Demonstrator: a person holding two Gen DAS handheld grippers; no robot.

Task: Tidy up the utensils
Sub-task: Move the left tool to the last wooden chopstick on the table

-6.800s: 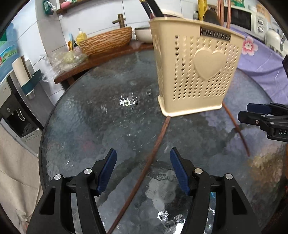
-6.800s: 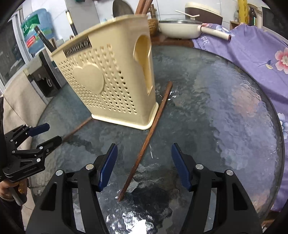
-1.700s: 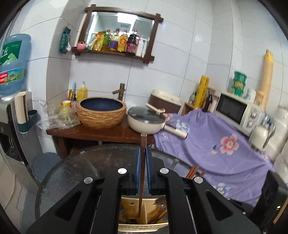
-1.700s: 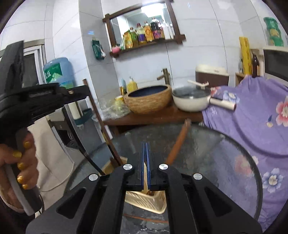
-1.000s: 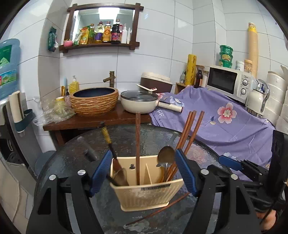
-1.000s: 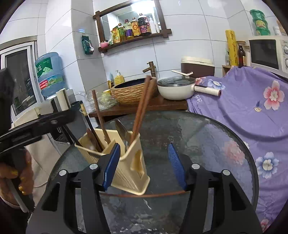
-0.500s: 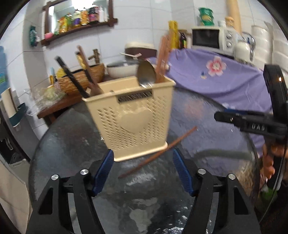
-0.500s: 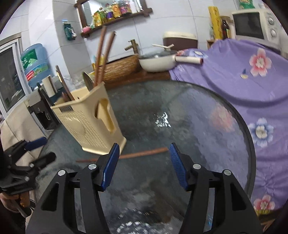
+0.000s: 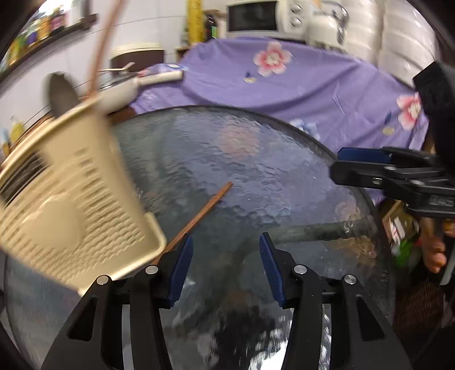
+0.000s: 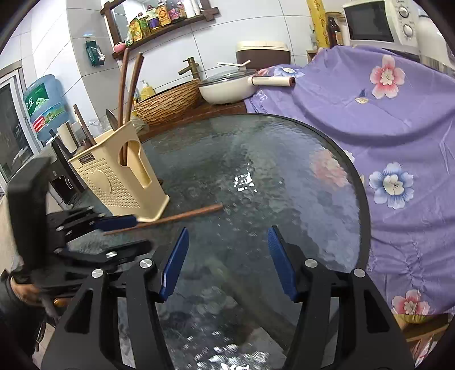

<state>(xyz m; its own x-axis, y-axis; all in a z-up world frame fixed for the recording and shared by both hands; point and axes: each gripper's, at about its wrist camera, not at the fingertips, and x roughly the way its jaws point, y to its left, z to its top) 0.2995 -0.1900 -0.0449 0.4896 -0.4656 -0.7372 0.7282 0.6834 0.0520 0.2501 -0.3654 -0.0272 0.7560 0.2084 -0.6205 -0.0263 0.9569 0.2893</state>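
A cream perforated utensil holder [image 10: 119, 173] stands on the round glass table [image 10: 270, 159], with chopsticks [image 10: 129, 85] and a spoon upright in it. It also shows blurred at the left of the left wrist view [image 9: 71, 199]. One brown chopstick [image 10: 176, 217] lies flat on the glass by the holder's base; it also shows in the left wrist view [image 9: 204, 210]. My left gripper [image 9: 224, 267] is open and empty, low over the chopstick's near end. My right gripper [image 10: 227, 261] is open and empty, just in front of the chopstick.
A purple flowered cloth [image 10: 384, 113] covers the surface right of the table. Behind the table a wooden counter holds a woven basin [image 10: 167, 102] and a white pan [image 10: 227, 88]. A microwave [image 10: 381, 22] stands at the far right. A water dispenser bottle [image 10: 42, 105] stands at left.
Both grippers let go of chopsticks into the holder, opened and dropped toward the table. The left gripper has swung right and closer to the lying chopstick; the holder now sits at its left.
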